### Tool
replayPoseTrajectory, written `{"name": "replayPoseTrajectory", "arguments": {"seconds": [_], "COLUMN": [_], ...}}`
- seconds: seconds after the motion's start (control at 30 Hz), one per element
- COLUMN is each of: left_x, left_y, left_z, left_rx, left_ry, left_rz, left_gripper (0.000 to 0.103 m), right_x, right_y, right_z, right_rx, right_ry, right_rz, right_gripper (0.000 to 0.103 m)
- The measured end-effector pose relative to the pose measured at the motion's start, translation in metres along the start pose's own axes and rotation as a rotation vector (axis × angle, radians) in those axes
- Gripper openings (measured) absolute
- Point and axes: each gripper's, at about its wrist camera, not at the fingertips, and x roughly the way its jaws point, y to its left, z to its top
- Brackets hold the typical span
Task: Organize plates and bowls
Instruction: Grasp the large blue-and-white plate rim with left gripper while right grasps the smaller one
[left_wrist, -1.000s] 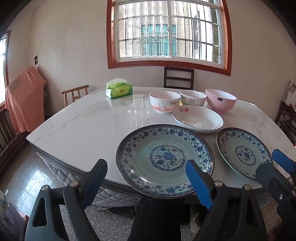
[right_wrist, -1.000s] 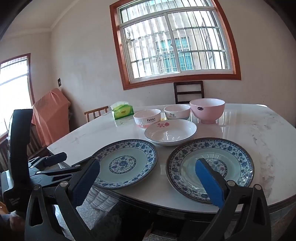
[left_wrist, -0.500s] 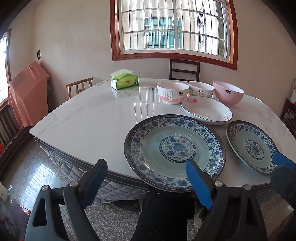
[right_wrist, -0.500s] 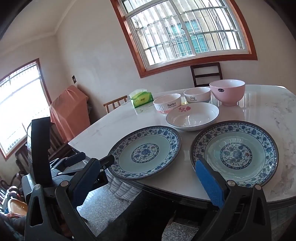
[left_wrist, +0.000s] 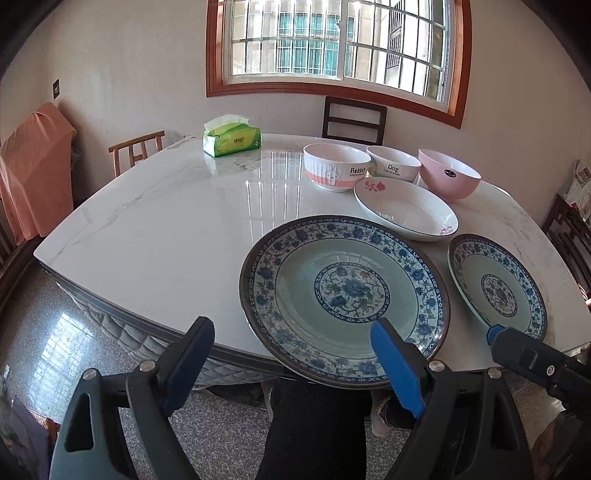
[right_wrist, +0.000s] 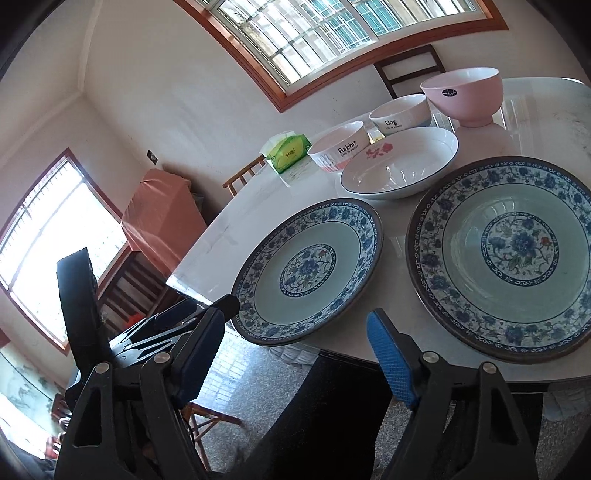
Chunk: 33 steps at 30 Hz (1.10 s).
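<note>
We judge the sorting barely begun: nothing is stacked yet, and every dish sits alone on the marble table (left_wrist: 155, 221).

Two matching blue-patterned plates lie at the near edge. The left blue plate (left_wrist: 343, 299) overhangs the edge a little, and the right blue plate (left_wrist: 496, 288) lies just beside it, apart from it. Behind them, touching neither as far as we can tell, lies a white shallow dish (left_wrist: 406, 210) with a pink flower. Along the far side stand three bowls in a row: the Rabbit bowl (left_wrist: 336, 171) on the left, the Dog bowl (left_wrist: 393, 168) in the middle, and the pink bowl (left_wrist: 448, 177) on the right. A green tissue pack (left_wrist: 232, 140) sits far left, well apart.

Our left gripper (left_wrist: 291, 360) hangs wide before the left plate's near rim, holding nothing. Our right gripper (right_wrist: 291, 343) is closing, with nothing gripped; the left plate's near rim sits just beyond its tips.

Still left, by our reckoning: stack the two matching plates, place the white dish, and nest the three bowls.
</note>
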Motion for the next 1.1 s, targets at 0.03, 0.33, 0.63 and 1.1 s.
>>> {"name": "replayPoseTrajectory", "arguments": {"seconds": [0.03, 0.33, 0.63, 1.1], "left_x": [0.001, 0.023, 0.051, 0.087], "left_y": [0.001, 0.024, 0.048, 0.067], "left_z": [0.003, 0.026, 0.038, 0.037], "left_rx": [-0.003, -0.056, -0.113, -0.165], "left_ry": [-0.001, 0.097, 0.18, 0.309], "left_rz": [-0.004, -0.15, -0.191, -0.234], "left_gripper": [0.089, 0.089, 0.089, 0.088], "right_x": [0.003, 0.017, 0.032, 0.044], "right_y": [-0.001, -0.007, -0.01, -0.006], "right_z": [0.001, 0.005, 0.016, 0.021], "right_rx": [0.01, 0.076, 0.116, 0.131], "right_ry": [0.008, 0.057, 0.08, 0.111], "right_rz": [0.006, -0.015, -0.027, -0.071], "right_gripper": [0.077, 0.075, 0.074, 0.074]}}
